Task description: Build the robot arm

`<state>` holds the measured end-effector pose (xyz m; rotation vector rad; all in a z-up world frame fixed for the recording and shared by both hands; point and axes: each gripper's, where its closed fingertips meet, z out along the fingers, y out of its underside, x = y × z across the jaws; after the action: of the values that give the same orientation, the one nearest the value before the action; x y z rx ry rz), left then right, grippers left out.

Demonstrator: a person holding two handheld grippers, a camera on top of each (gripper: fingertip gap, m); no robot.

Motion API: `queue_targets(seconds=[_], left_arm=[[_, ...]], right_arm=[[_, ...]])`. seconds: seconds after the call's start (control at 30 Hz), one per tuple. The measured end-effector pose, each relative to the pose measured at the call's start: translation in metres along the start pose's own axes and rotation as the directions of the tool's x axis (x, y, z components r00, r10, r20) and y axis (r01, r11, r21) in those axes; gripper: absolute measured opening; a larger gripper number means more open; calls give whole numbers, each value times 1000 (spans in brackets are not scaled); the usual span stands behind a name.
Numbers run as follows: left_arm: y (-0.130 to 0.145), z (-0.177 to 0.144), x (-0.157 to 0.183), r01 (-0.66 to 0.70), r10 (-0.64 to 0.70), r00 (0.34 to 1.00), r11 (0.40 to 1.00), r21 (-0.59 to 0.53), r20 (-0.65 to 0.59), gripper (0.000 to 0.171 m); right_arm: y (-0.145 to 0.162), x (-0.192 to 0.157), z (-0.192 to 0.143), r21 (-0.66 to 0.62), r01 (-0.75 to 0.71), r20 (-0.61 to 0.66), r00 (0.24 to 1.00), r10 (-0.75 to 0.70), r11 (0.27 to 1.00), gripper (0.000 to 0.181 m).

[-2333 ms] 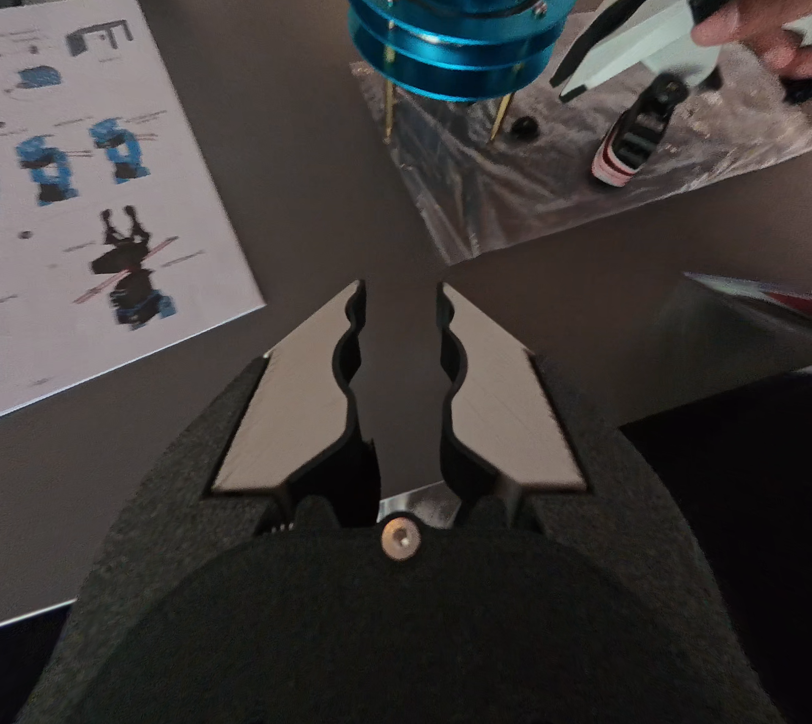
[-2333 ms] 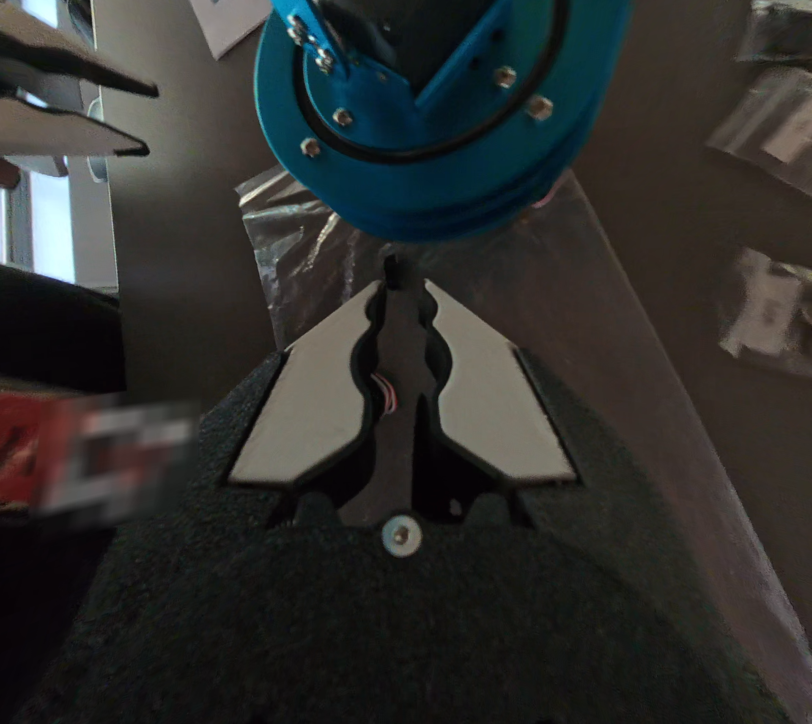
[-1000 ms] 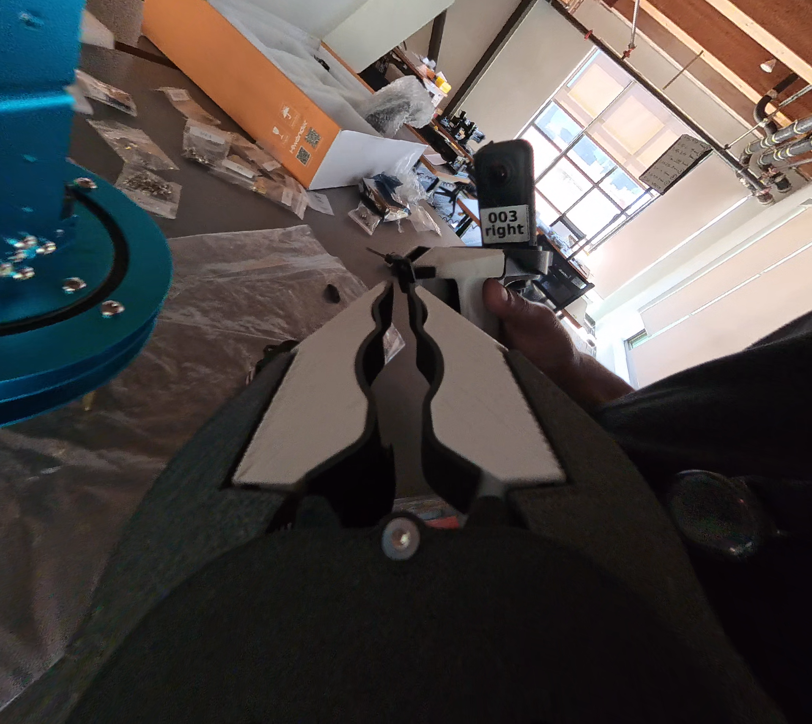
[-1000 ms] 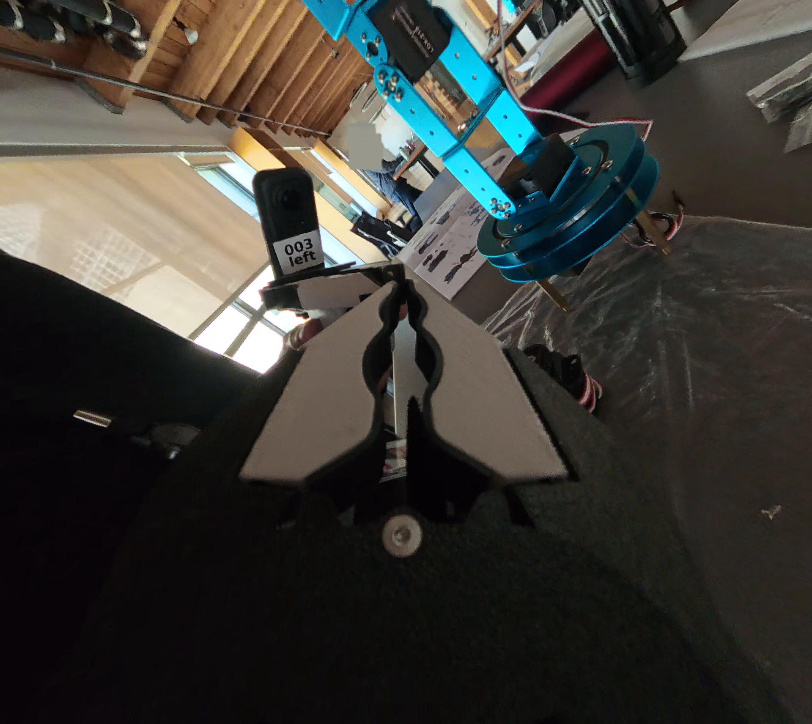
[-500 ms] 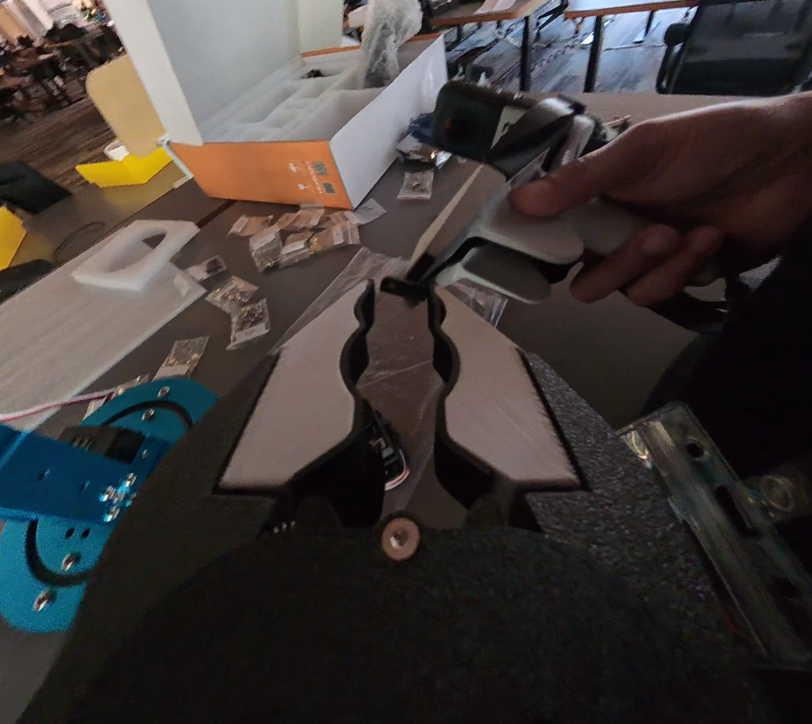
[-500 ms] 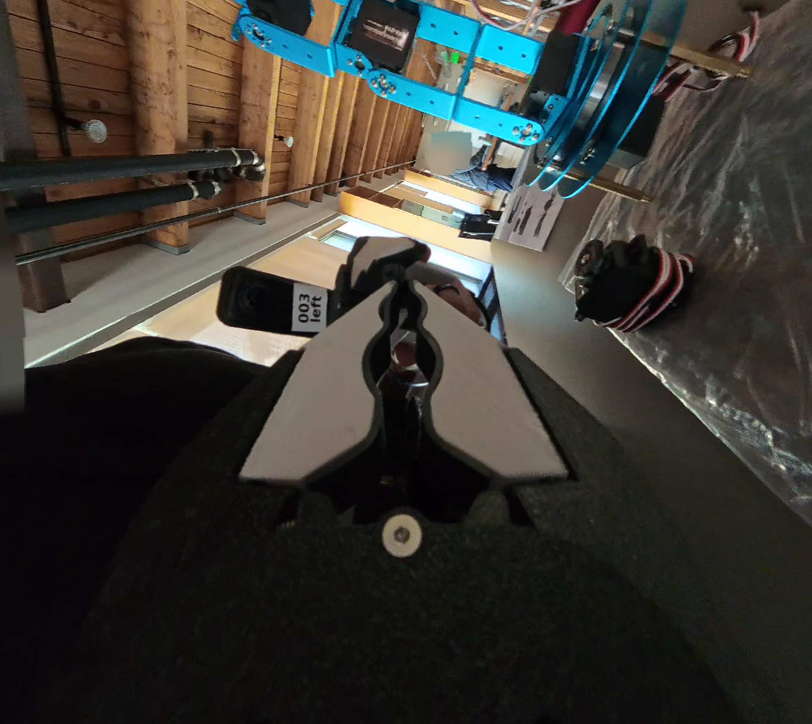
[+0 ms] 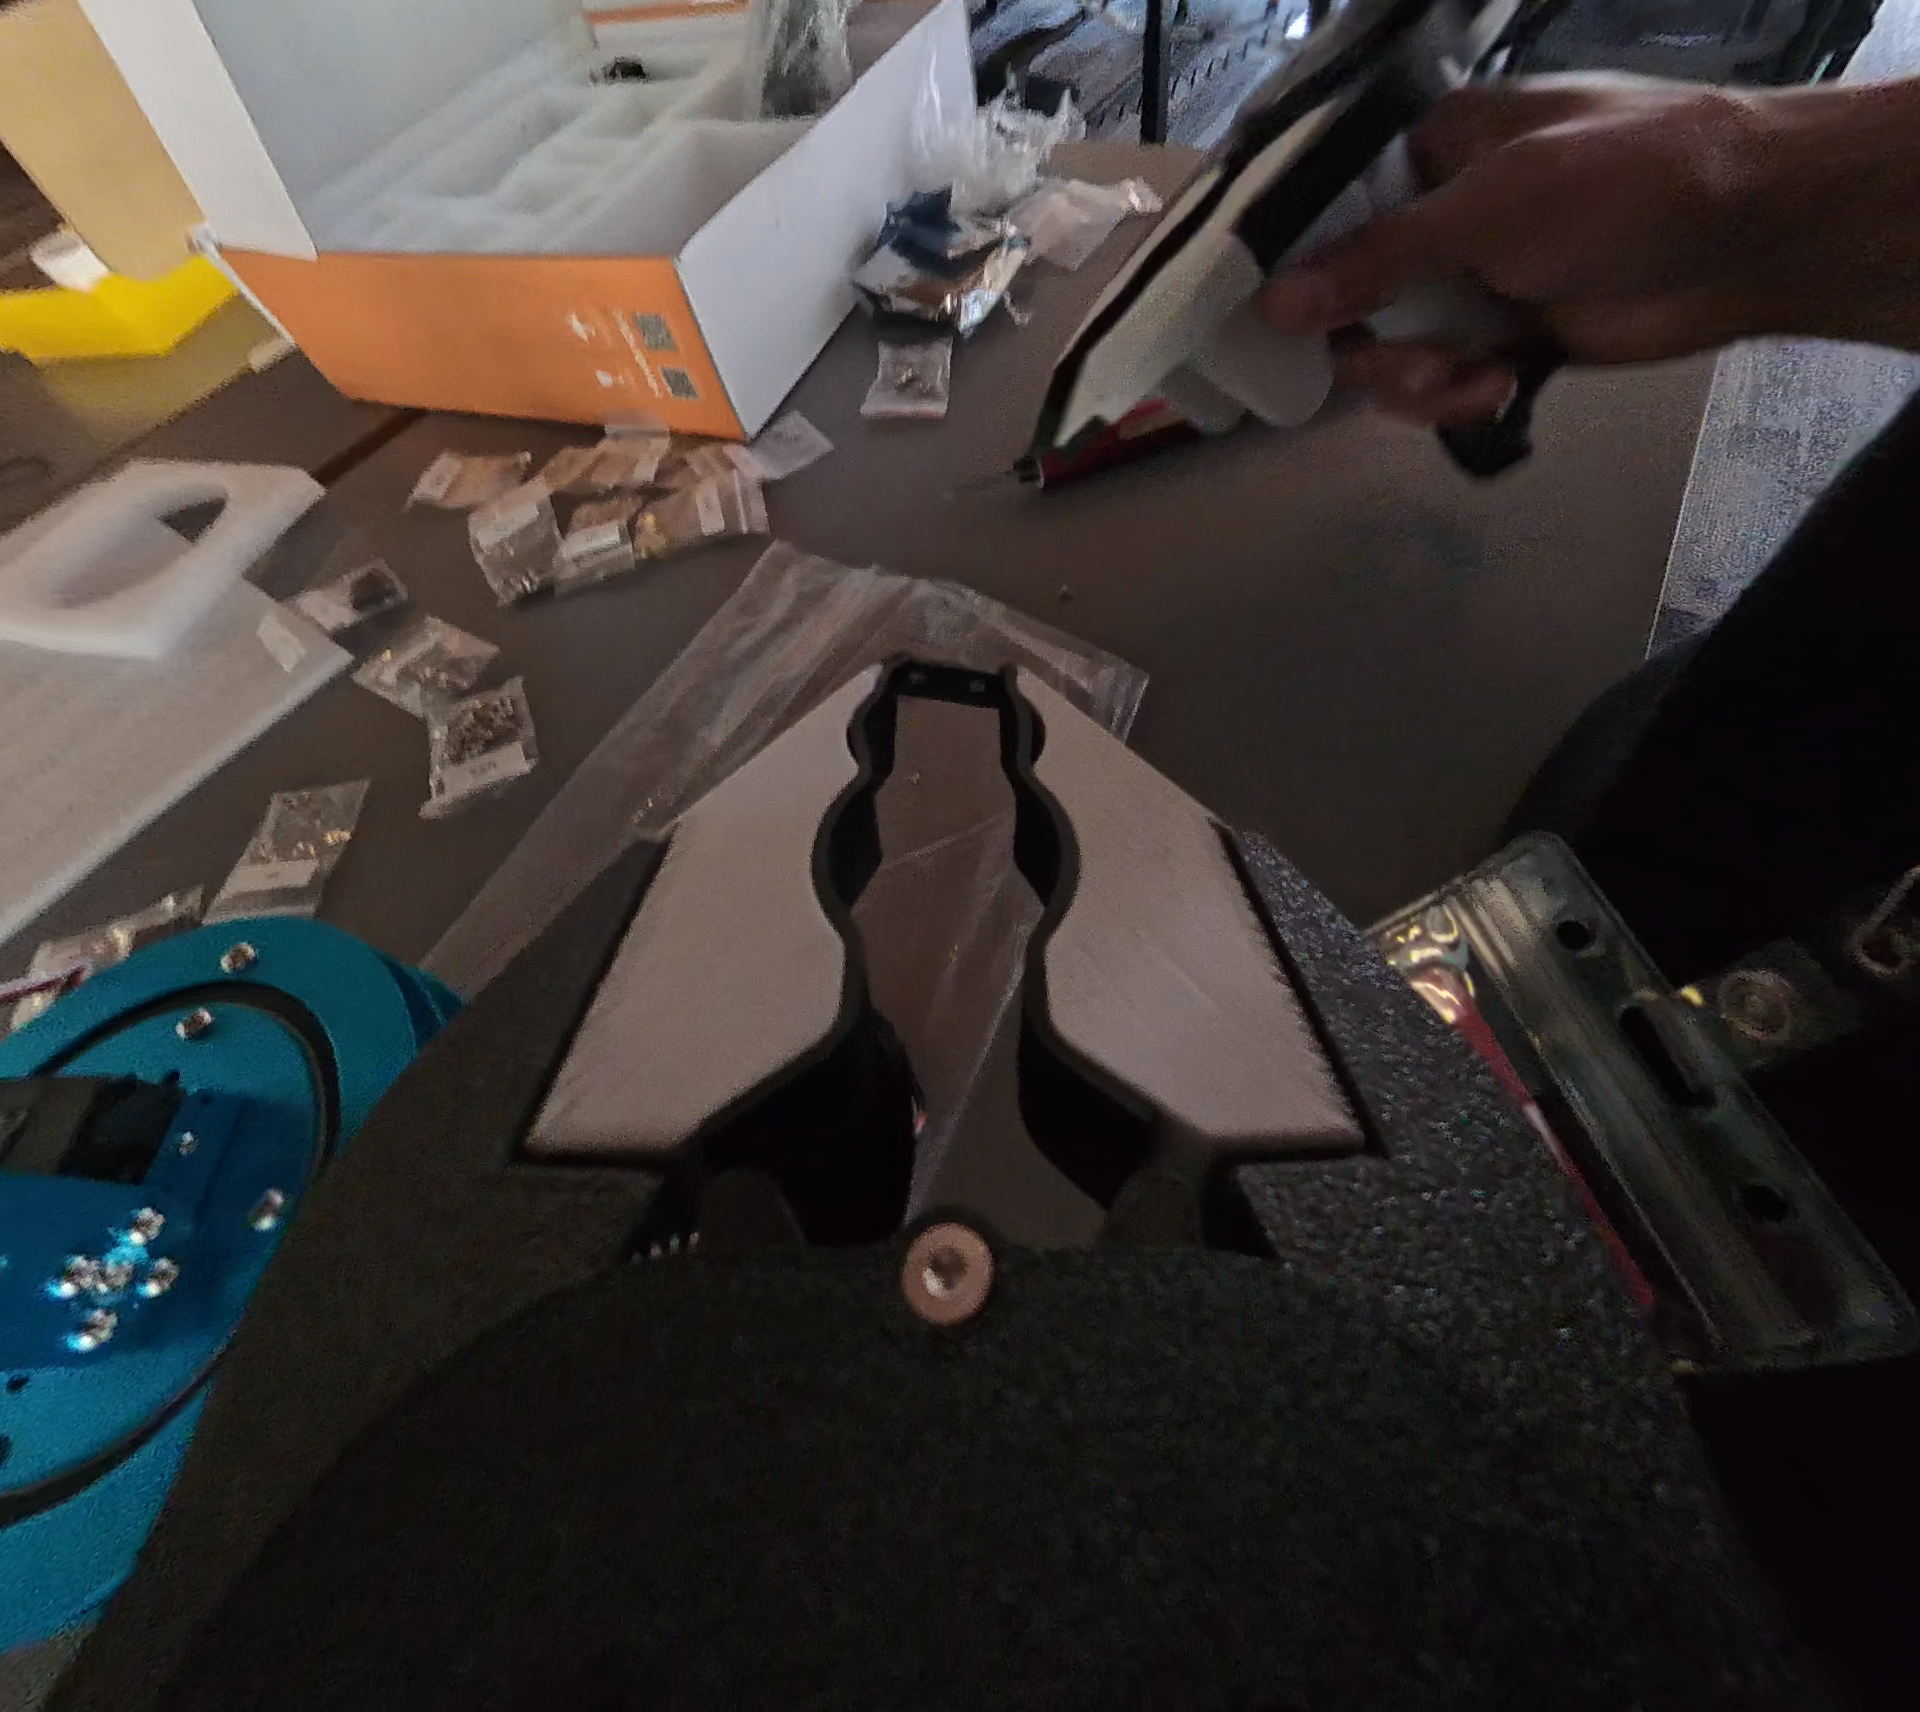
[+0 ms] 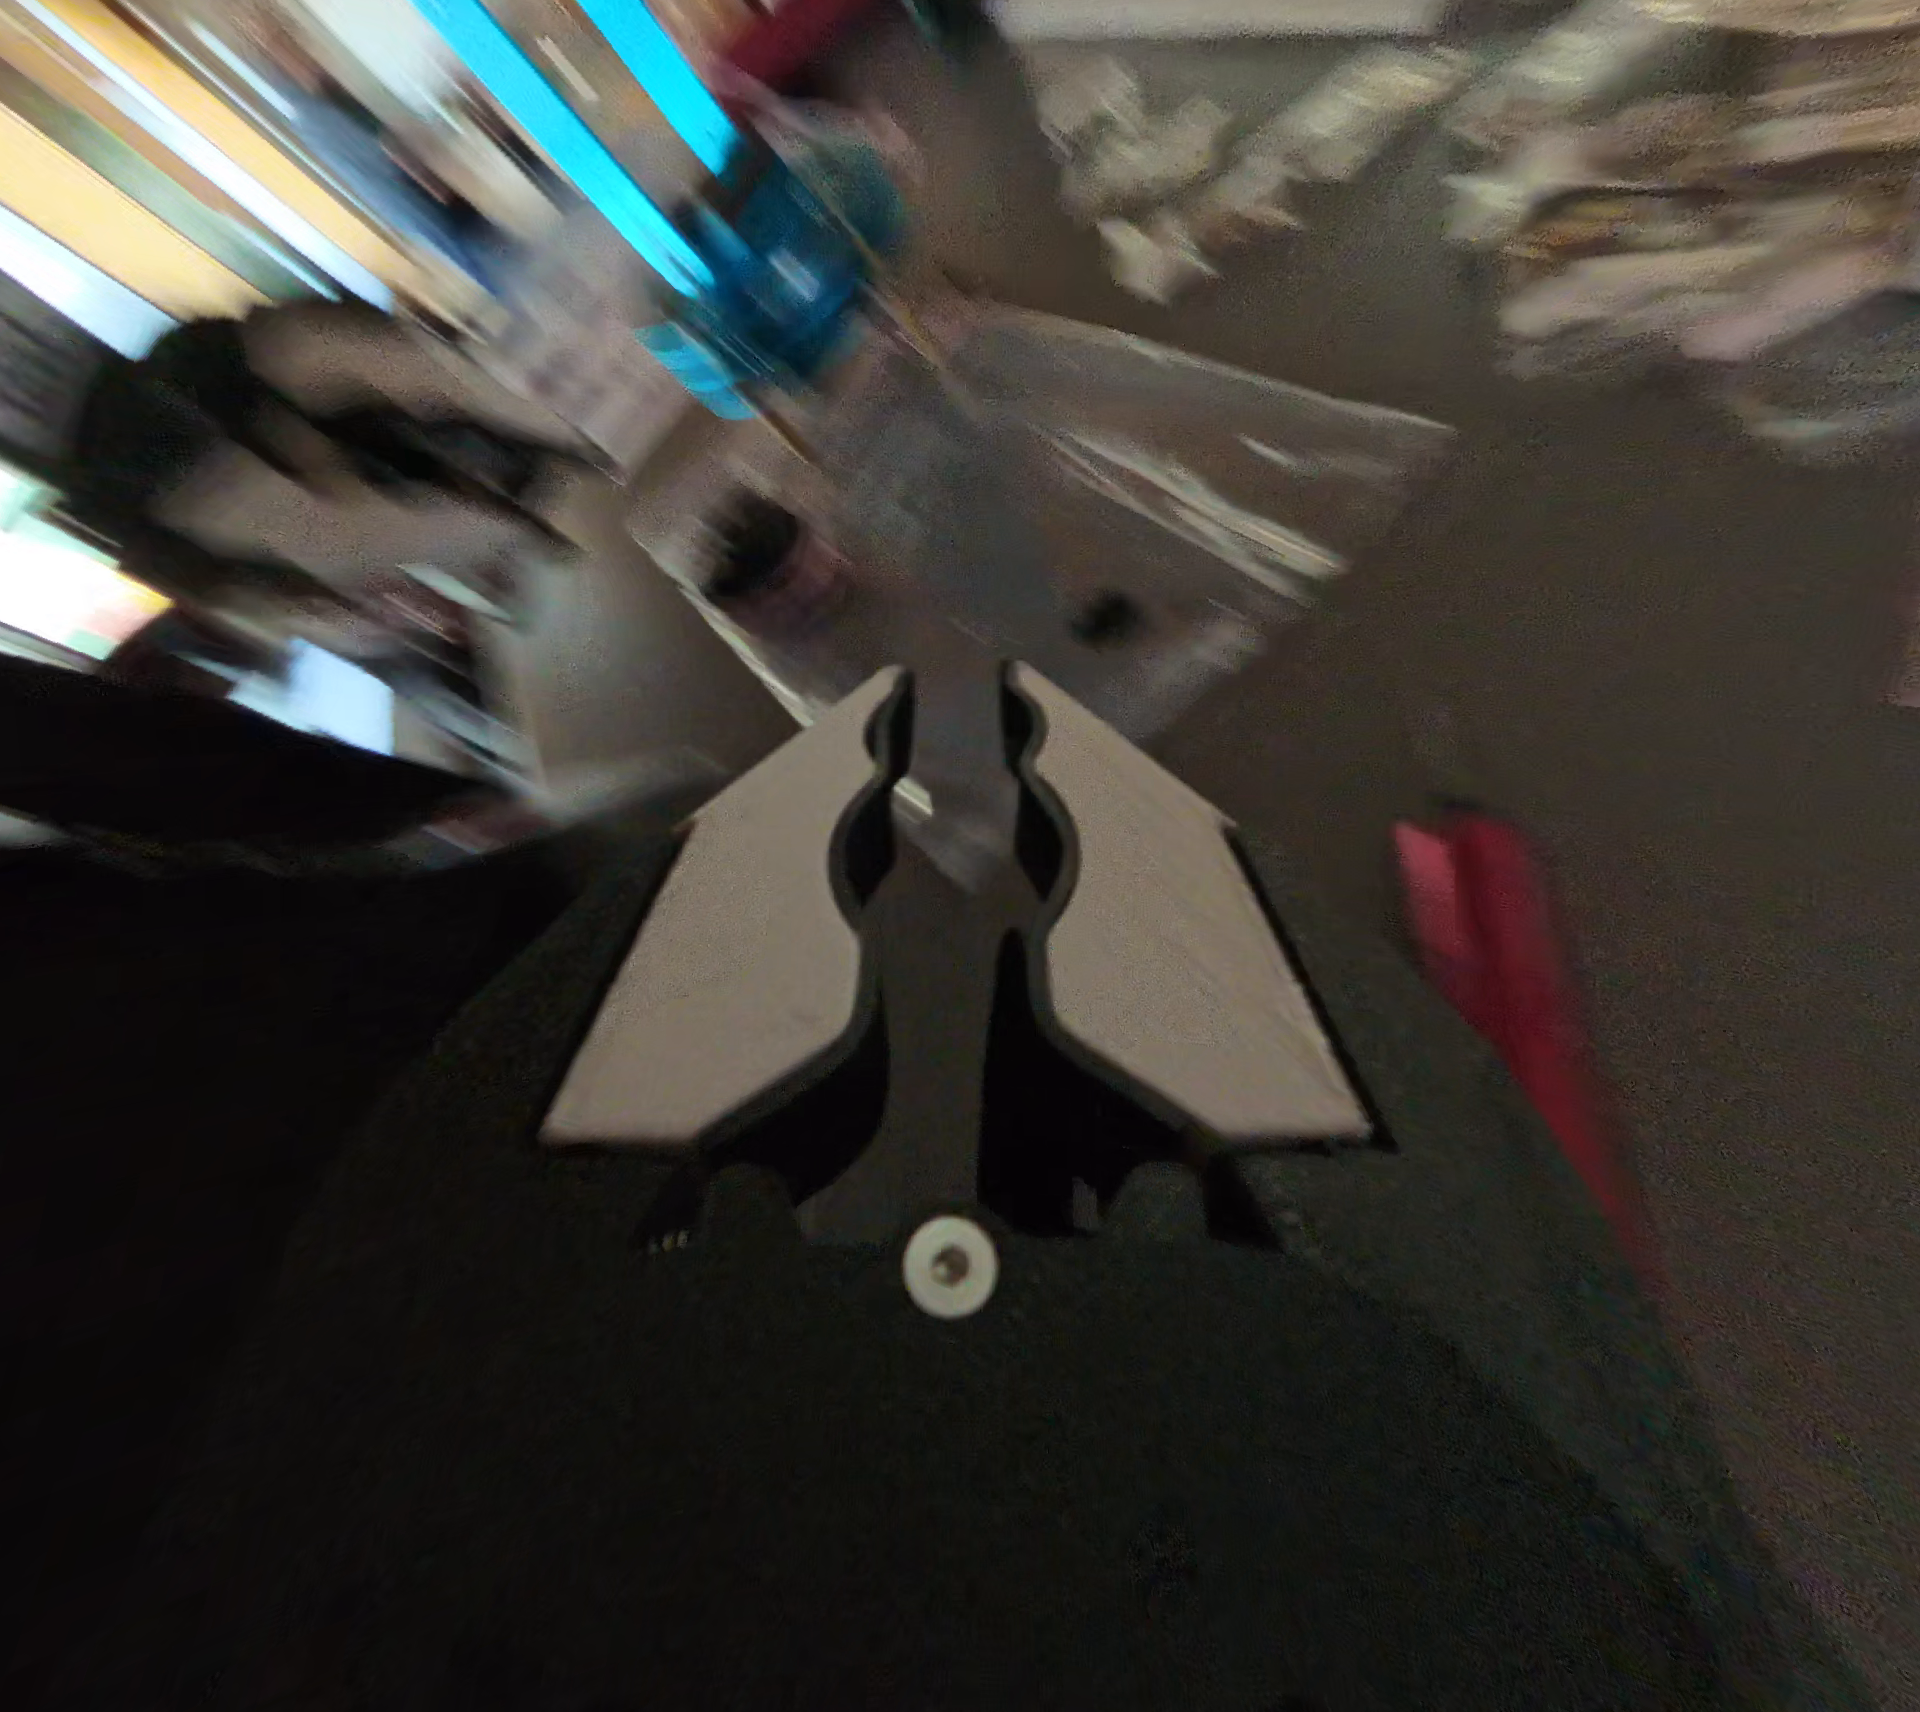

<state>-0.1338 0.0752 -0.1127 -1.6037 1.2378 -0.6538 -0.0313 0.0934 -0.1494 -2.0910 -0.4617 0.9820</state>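
My left gripper (image 7: 951,701) is shut on a small black part (image 7: 940,681) that spans its fingertips, held above a clear plastic sheet (image 7: 831,623) on the dark table. A blue round robot base (image 7: 156,1195) stands at its lower left. My right gripper (image 8: 956,688) has its jaws slightly apart with nothing between them. Its view is heavily blurred. It shows the blue robot arm (image 8: 769,260), the plastic sheet (image 8: 1039,457) and a black servo (image 8: 753,561) lying on it. In the left wrist view a hand holds the right gripper (image 7: 1039,467) low over the table at the far right.
An open orange and white box (image 7: 623,291) stands at the back. Several small bags of hardware (image 7: 582,519) lie in front of it, and a white foam piece (image 7: 125,550) sits to the left. A metal bracket (image 7: 1621,1091) is at the near right. A red blurred object (image 8: 1486,935) lies right of my right gripper. There is about 12 cm between the tips of the two grippers.
The two grippers met tip to tip and the small black part passed from the right to the left. The right gripper then drew away and opened slightly, moving fast.
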Motion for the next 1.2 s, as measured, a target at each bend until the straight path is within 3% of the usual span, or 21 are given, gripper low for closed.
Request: queue_targets(seconds=[0.03, 0.1, 0.17, 0.23, 0.3, 0.37, 0.4, 0.5, 0.57, 0.67, 0.77, 0.83, 0.9, 1.0, 1.2], left_arm=[[4, 1, -1, 27, -27, 1000, 999, -19, 1, 19], [9, 1, -2, 92, -93, 996, 995, -26, -7, 19], [11, 4, 2, 159, -160, 987, 987, -26, -31, 19], [6, 7, 12, 187, -187, 979, 982, -6, -81, 19], [-1, 10, 25, 176, -173, 974, 984, 10, -147, 19], [-10, 11, 33, 106, -99, 979, 994, 33, -176, 19], [-13, 11, 34, 64, -57, 982, 997, 34, -180, 19], [-16, 9, 42, -46, 51, 973, 999, 25, -227, 19], [-15, 6, 43, -130, 131, 962, 991, 17, -241, 19], [-13, 3, 44, -226, 219, 942, 974, 2, -254, 19], [-11, 1, 45, -283, 270, 929, 959, -14, -253, 19], [-12, 0, 42, -246, 234, 946, 969, -24, -226, 19], [-16, 0, 26, -116, 112, 984, 993, -21, -142, 21], [-25, -6, 19, 52, -45, 992, 997, 55, -121, 15], [-26, -19, 18, 120, -111, 991, 982, 143, -67, 7]], right_arm=[[17, 23, -9, -120, 106, -127, 985, -121, 987, 23], [44, 51, -25, -303, 199, -237, 931, -276, 932, 31], [46, 43, -24, -268, 202, -195, 946, -258, 942, 30], [32, 5, -11, -134, 179, -31, 982, -184, 975, 34], [13, -38, 5, -17, 53, 178, 983, -50, 998, 36], [3, -84, 14, -68, -139, 479, 864, 155, 988, 36], [-1, -97, 17, -106, -198, 571, 790, 223, 974, 35], [-12, -116, 18, -141, -255, 696, 661, 279, 957, 18], [-8, -115, 22, -192, -255, 699, 642, 315, 947, 9], [1, -120, 26, -266, -213, 688, 641, 340, 940, 17], [0, -124, 27, -264, -222, 696, 630, 345, 939, 1], [-4, -123, 29, -259, -264, 687, 626, 369, 929, 0], [-16, -116, 32, -224, -383, 674, 604, 426, 896, 1], [-26, -119, 34, -183, -504, 692, 544, 474, 844, 1], [-23, -124, 43, -170, -573, 681, 520, 516, 802, 1]])
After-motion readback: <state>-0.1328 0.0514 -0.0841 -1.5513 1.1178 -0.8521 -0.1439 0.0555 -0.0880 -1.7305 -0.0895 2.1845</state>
